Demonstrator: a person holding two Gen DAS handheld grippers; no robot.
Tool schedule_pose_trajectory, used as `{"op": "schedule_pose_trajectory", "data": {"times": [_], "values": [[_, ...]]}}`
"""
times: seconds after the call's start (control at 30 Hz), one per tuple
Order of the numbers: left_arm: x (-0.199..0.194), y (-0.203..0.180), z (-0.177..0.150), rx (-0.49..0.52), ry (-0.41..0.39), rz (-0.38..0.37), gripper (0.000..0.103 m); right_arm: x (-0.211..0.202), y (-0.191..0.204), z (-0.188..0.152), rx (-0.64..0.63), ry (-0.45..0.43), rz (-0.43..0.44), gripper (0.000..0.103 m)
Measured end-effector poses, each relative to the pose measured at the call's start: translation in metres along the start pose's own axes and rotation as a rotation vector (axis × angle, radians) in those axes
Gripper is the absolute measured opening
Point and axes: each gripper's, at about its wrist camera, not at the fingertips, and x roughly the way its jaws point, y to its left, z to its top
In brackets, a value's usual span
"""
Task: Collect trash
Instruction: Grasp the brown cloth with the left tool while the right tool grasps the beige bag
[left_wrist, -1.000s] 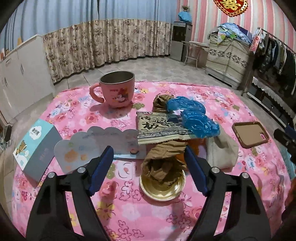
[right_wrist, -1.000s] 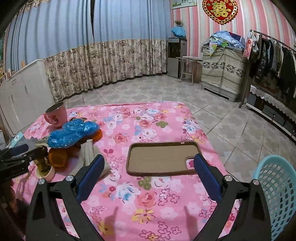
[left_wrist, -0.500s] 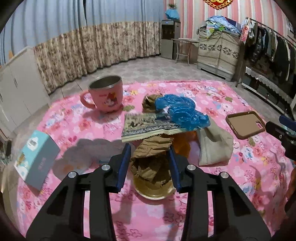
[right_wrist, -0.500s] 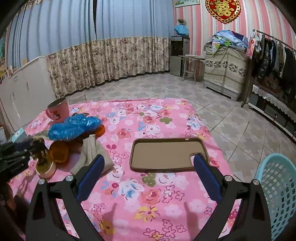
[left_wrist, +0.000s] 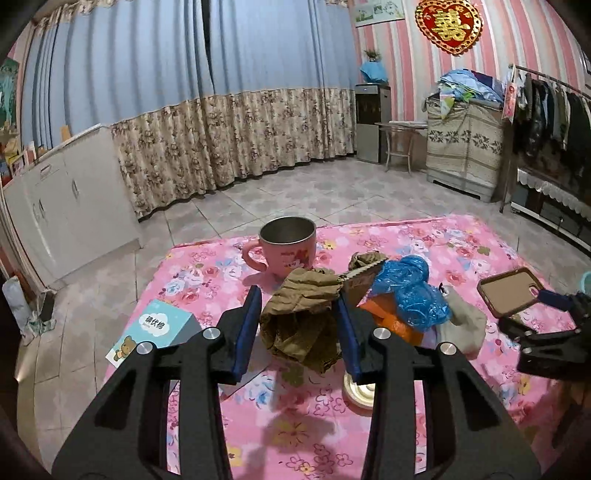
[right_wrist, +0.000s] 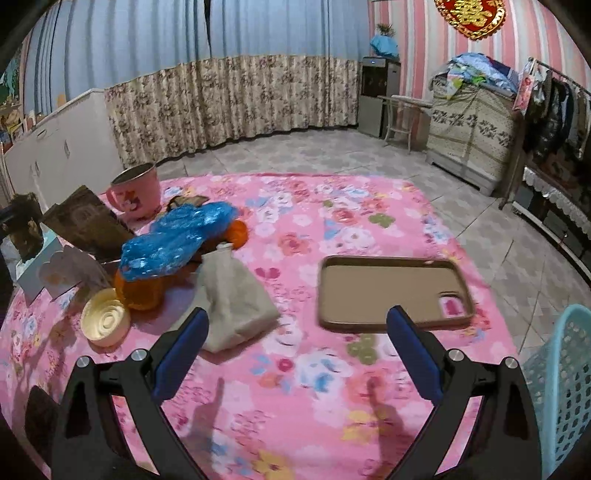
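**Left gripper lifts the crumpled brown paper clear of the table**

The table under a pink flowered cloth (right_wrist: 332, 206) carries everything, and a pale-blue perforated plastic basket (right_wrist: 561, 391) stands off its near right corner — by judgement the place for the trash. Toward the right edge lies an empty brown phone case (right_wrist: 391, 291), and just left of it a limp grey cloth pouch (right_wrist: 236, 306). At the left side a heap remains: a crinkled blue plastic bag (right_wrist: 177, 240) draped over orange wrapping (right_wrist: 140, 291), with a dark patterned booklet (right_wrist: 88, 221) propped behind. A pink metal-lined mug (left_wrist: 288, 247) stands near the far edge, a light-blue cardboard box (left_wrist: 155, 328) at the left edge.

The change lies in the left gripper (left_wrist: 297, 328). A second ago its jaws stood wide around a crumpled wad of brown paper (left_wrist: 303, 317) resting on a small round gold lid (right_wrist: 105, 321); they closed half a second ago, and now the wad hangs clamped between the blue pads, raised off the lid, which sits bare on the cloth. So one piece of trash is secured — its carry to the basket is likely next.

The right gripper (right_wrist: 297, 350) hovers low over the near edge, fingers wide apart and empty, between the pouch and the phone case.
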Motion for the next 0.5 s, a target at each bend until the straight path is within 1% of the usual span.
{"op": "schedule_pose_trajectory", "data": {"times": [0.17,0.3,0.37,0.43,0.47,0.5], "values": [[-0.003,0.007,0.001,-0.008,-0.012,0.031,0.038,0.014,0.016,0.004,-0.027,0.028,0.004,0.095],[-0.008,0.018,0.004,-0.034,-0.028,0.06,0.038,0.029,0.023,0.004,-0.04,0.075,0.009,0.094],[-0.011,0.023,0.005,-0.04,-0.041,0.077,0.038,0.036,0.025,0.001,-0.044,0.107,0.023,0.086],[-0.011,0.026,0.005,-0.057,-0.041,0.082,0.038,0.04,0.026,-0.004,-0.045,0.134,0.047,0.068],[-0.009,0.028,0.005,-0.065,-0.033,0.087,0.038,0.042,0.027,-0.006,-0.043,0.149,0.069,0.064],[-0.007,0.028,0.005,-0.067,-0.027,0.088,0.038,0.043,0.027,-0.007,-0.04,0.16,0.095,0.056]]}}
